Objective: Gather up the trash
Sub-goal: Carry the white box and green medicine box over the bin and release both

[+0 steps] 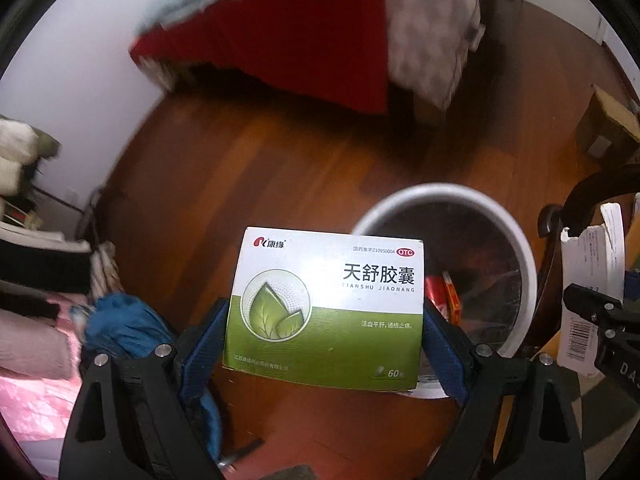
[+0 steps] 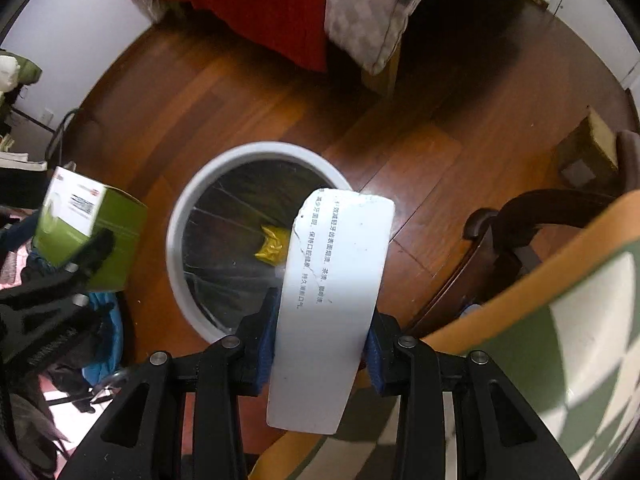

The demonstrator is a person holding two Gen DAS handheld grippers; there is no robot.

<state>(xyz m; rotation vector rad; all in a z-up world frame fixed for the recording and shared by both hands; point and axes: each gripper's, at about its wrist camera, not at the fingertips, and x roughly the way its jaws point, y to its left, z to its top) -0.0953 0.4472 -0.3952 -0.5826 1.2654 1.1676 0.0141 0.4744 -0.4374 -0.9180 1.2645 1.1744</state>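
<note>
My left gripper (image 1: 326,320) is shut on a green and white medicine box (image 1: 326,304), held above the wooden floor just left of a white round trash bin (image 1: 524,248). The same box (image 2: 90,226) shows at the left of the right wrist view. My right gripper (image 2: 320,332) is shut on a long white carton (image 2: 332,292) with printed text, its torn top end hanging over the near rim of the bin (image 2: 176,240). That carton (image 1: 588,280) appears at the right of the left wrist view. Inside the bin lie a yellow wrapper (image 2: 274,244) and red and orange packets (image 1: 444,296).
A bed with a red cover (image 2: 260,4) and a checked cloth (image 2: 368,12) stands beyond the bin. Blue fabric (image 1: 120,324) and pink bedding (image 1: 36,360) lie left. A dark wooden chair (image 2: 520,232) and an orange-edged green checked cushion (image 2: 560,312) sit right, a cardboard box (image 2: 588,148) behind.
</note>
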